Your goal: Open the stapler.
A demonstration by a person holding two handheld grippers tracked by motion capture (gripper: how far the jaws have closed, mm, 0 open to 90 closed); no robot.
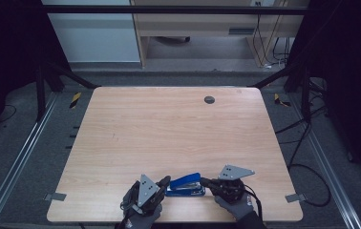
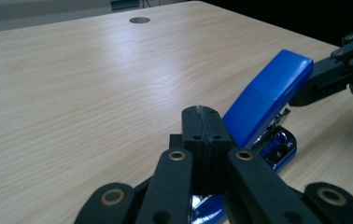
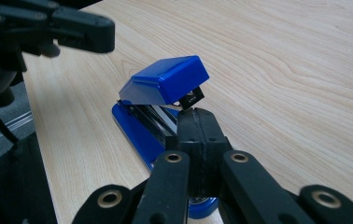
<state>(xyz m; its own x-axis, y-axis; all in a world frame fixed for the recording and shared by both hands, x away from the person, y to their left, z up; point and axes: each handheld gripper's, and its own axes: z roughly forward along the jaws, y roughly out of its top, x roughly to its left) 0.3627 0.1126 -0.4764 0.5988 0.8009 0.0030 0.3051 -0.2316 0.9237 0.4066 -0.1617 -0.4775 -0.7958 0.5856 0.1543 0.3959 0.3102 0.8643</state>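
Table [image 1: 121, 124]: wood, bare apart from work at near edge.
Stapler [image 1: 186, 184]: blue, near edge, between both tools, lid tilted up.
Left gripper [image 1: 165, 182]: clenched, nothing held, tip at stapler's hinge end.
Right gripper [image 1: 203, 182]: clenched, empty, at opposite end.
Risk: push from either closed tip could skid stapler off near edge, or snap lid shut.
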